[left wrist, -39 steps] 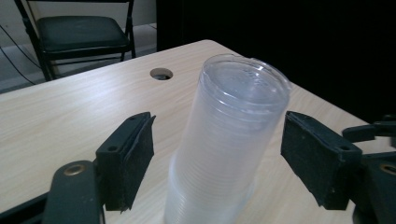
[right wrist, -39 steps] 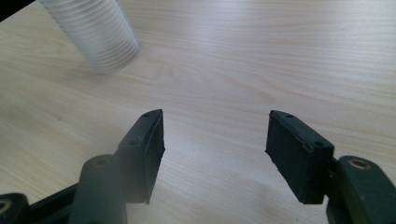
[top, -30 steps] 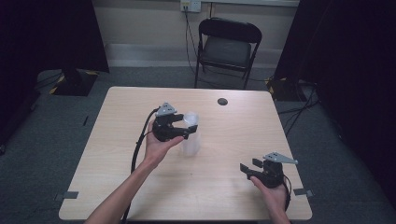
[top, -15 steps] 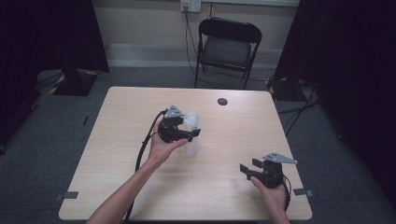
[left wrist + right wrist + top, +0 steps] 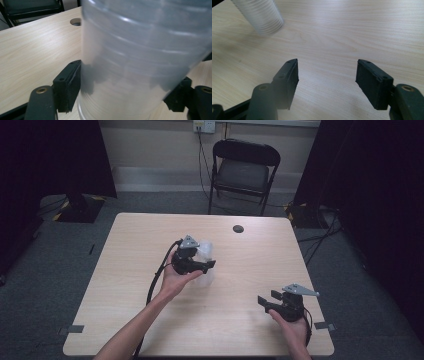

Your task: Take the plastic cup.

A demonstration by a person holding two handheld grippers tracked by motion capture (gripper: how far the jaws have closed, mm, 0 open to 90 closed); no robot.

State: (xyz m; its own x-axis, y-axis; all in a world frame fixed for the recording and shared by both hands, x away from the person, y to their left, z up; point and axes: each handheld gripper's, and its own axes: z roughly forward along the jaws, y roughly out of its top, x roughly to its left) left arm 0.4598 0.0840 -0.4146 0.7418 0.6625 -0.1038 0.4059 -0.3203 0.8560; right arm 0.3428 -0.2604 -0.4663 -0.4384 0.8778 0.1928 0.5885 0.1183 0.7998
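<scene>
Translucent ribbed plastic, a stack of cups, is pinched between the jaws of the left gripper; in the left gripper view both black pads are pressed against its sides, so that gripper is closed on the stack. No brand, label or writing is readable on the stack or on either gripper. Contents cannot be told; the walls are cloudy and the open end is not seen.

In the high view the stack is seen as a pale blur just beyond and beside the left gripper, near the table's middle, held in the left hand. Its long axis is tilted, not upright: in the left gripper view it leans across the jaws, and in the right gripper view it slants from the upper left corner, its lower end toward the table. Whether that end touches the wood cannot be told.

The right gripper is held well apart from the stack, near the table's near right corner, in the right hand. Its jaws are spread wide with nothing between them; bare light wood grain is seen between the pads.

A round cable hole is set in the table beyond the left gripper. A black folding chair stands beyond the far edge.
</scene>
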